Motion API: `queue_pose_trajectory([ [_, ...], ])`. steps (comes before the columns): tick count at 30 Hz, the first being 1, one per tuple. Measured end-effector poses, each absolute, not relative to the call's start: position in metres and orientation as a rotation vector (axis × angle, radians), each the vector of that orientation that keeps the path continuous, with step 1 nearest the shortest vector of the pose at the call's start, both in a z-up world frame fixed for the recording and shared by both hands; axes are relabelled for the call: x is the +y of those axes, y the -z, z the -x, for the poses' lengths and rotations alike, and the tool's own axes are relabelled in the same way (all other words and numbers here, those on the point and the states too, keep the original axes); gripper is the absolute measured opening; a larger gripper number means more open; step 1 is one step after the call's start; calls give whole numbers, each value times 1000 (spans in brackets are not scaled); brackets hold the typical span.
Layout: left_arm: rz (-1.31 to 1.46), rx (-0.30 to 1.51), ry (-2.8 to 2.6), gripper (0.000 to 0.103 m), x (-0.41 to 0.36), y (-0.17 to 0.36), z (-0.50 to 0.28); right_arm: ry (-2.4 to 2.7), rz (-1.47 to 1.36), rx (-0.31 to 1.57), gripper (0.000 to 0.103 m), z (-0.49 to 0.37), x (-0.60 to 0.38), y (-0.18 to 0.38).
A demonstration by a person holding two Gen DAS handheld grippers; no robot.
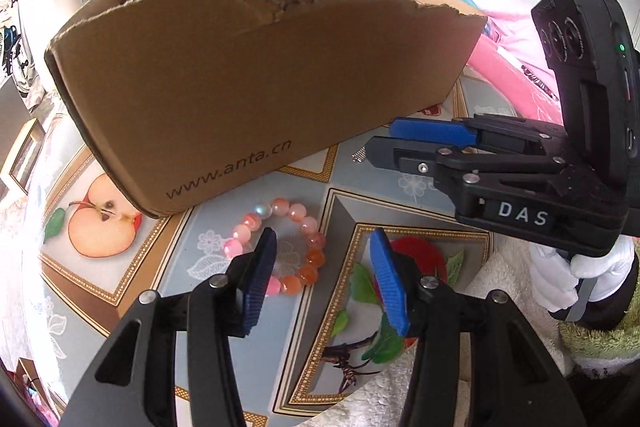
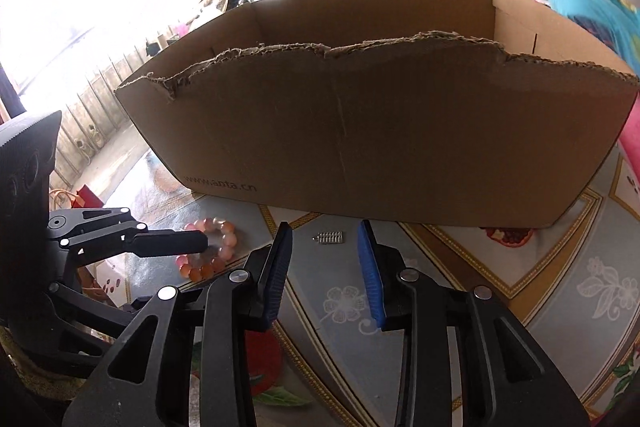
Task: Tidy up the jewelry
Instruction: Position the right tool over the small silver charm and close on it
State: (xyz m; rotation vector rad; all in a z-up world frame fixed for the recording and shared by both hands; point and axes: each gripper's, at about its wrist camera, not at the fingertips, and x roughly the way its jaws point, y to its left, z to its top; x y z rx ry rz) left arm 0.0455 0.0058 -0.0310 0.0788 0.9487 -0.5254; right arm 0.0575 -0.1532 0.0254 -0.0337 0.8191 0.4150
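A pink and orange bead bracelet [image 1: 280,247] lies on the patterned tablecloth in front of a brown cardboard box [image 1: 248,75]. My left gripper [image 1: 322,239] is open and empty, its left finger over the bracelet's near edge. A small silver jewelry piece [image 2: 329,238] lies near the box; it also shows in the left wrist view [image 1: 359,155]. My right gripper [image 2: 325,231] is open and empty just short of the silver piece. The bracelet [image 2: 212,247] and the box [image 2: 380,131] also show in the right wrist view.
The box has a torn front rim [image 2: 360,47] and stands open at the top. The tablecloth [image 1: 416,183] carries fruit pictures. Pink and blue bedding [image 1: 516,67] lies behind to the right. A gloved hand [image 1: 592,275] holds the right gripper.
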Motion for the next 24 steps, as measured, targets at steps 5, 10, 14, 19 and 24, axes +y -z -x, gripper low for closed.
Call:
queue_pose_trajectory([
  [5,-57,952,532,47,13,31,-48,-401,125,825,17,-68,-143,-19],
  [10,-49,953,535,47,19,30,-50,-377,212,821,13,-66,-133,-23],
  [14,-61,950,527,47,14,32,-51,-356,189,841,13,-63,-143,-29],
  [19,-73,960,498,47,5,31,-53,-314,137,866,13,-51,-171,-35],
  [24,-113,979,443,47,-11,28,-57,-278,65,881,13,-36,-202,-41],
])
